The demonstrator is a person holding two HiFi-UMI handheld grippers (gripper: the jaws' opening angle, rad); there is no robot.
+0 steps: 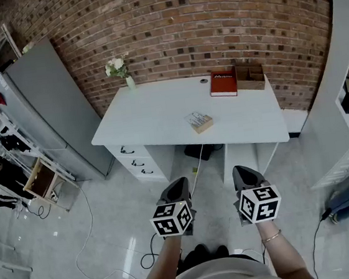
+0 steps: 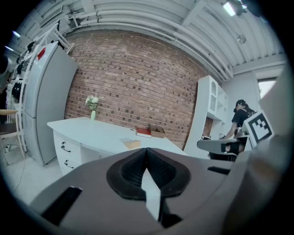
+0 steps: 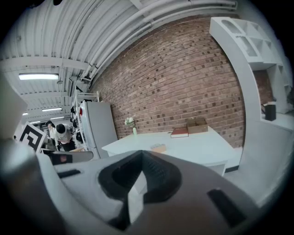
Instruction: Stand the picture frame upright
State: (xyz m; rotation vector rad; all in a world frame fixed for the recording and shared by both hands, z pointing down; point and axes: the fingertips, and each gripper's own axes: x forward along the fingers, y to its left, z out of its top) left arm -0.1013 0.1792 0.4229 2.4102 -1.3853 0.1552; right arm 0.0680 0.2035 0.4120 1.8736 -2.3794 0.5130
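The picture frame lies flat near the middle of the white desk, a small tan-edged block. It also shows small and far off in the left gripper view and in the right gripper view. My left gripper and right gripper hang side by side over the floor, well short of the desk's front edge. Both are shut with nothing between the jaws; in their own views the left gripper and the right gripper show their pads meeting.
A red book and a cardboard box sit at the desk's back right, a vase of flowers at its back left. A grey fridge stands left, a white shelf unit right. Cables trail over the floor.
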